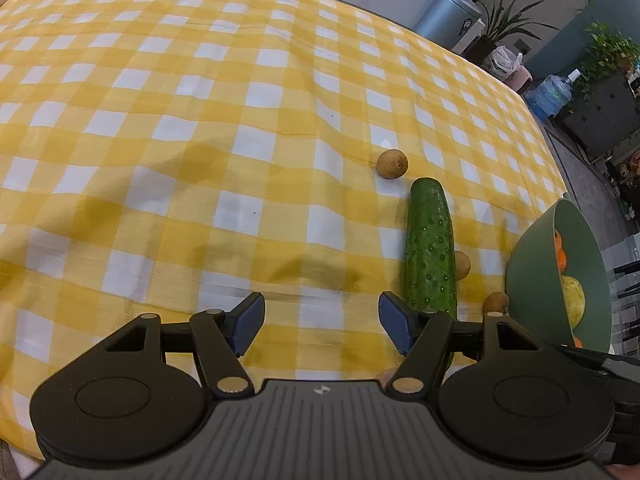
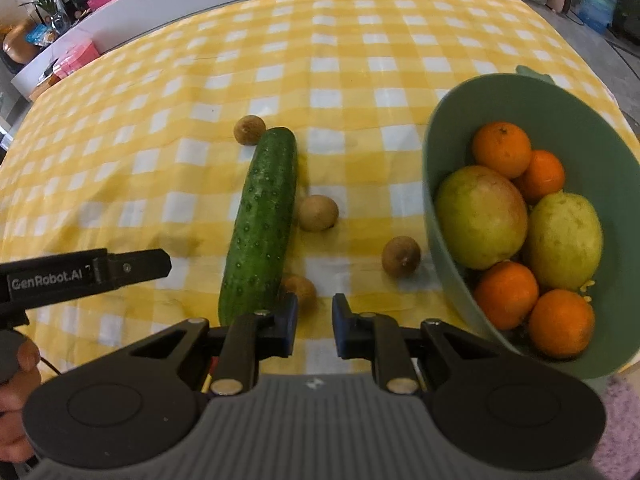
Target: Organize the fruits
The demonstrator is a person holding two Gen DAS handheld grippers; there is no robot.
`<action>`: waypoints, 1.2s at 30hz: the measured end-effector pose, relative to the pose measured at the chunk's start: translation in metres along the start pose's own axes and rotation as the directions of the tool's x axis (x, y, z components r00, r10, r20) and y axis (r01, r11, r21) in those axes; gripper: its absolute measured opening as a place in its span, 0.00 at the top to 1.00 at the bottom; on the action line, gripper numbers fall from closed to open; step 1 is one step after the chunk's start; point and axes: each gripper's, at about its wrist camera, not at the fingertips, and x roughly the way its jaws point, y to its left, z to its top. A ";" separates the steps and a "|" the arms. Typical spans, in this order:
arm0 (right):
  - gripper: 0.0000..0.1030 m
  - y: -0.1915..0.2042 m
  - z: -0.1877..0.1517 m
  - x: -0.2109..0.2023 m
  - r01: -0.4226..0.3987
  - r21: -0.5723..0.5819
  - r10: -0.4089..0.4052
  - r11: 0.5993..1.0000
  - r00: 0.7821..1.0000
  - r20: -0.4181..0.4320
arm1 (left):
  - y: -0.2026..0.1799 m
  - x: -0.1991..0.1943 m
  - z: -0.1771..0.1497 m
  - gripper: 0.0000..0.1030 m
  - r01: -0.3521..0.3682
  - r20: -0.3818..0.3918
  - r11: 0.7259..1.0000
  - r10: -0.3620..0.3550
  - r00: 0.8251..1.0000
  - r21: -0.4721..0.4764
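Observation:
A green cucumber (image 1: 430, 244) (image 2: 262, 224) lies lengthwise on the yellow checked cloth. Several small brown round fruits lie around it: one (image 2: 249, 129) at its far end, one (image 2: 318, 213) beside its middle, one (image 2: 401, 257) near the bowl, one (image 2: 300, 288) at its near end. The green bowl (image 2: 440, 128) (image 1: 532, 264) on the right holds oranges (image 2: 502, 148) and two yellow-green fruits (image 2: 480, 216). My left gripper (image 1: 322, 328) stands open over bare cloth, left of the cucumber. My right gripper (image 2: 315, 324) has its jaws drawn close with nothing between them, just right of the nearest brown fruit.
The tablecloth (image 1: 200, 120) is wrinkled and stretches far to the left and back. A hand (image 2: 16, 364) holds the left device (image 2: 88, 270) at the left edge of the right wrist view. Beyond the table edge stand plants, a water jug (image 2: 598, 0) and shelves.

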 end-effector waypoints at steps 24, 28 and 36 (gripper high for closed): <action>0.75 0.030 -0.015 0.024 0.035 -0.478 -0.002 0.878 0.998 0.069 | -0.002 0.010 -0.002 0.25 -0.039 -0.022 0.998 0.040 0.999 0.056; 0.80 0.029 -0.014 0.025 0.010 -0.475 0.027 0.880 0.997 0.071 | -0.003 0.009 -0.002 0.26 -0.044 -0.020 0.997 0.045 0.999 0.058; 0.80 0.026 -0.012 0.025 0.022 -0.443 0.017 0.896 0.996 0.083 | -0.001 0.005 -0.002 0.25 -0.033 0.024 0.998 0.032 0.999 0.050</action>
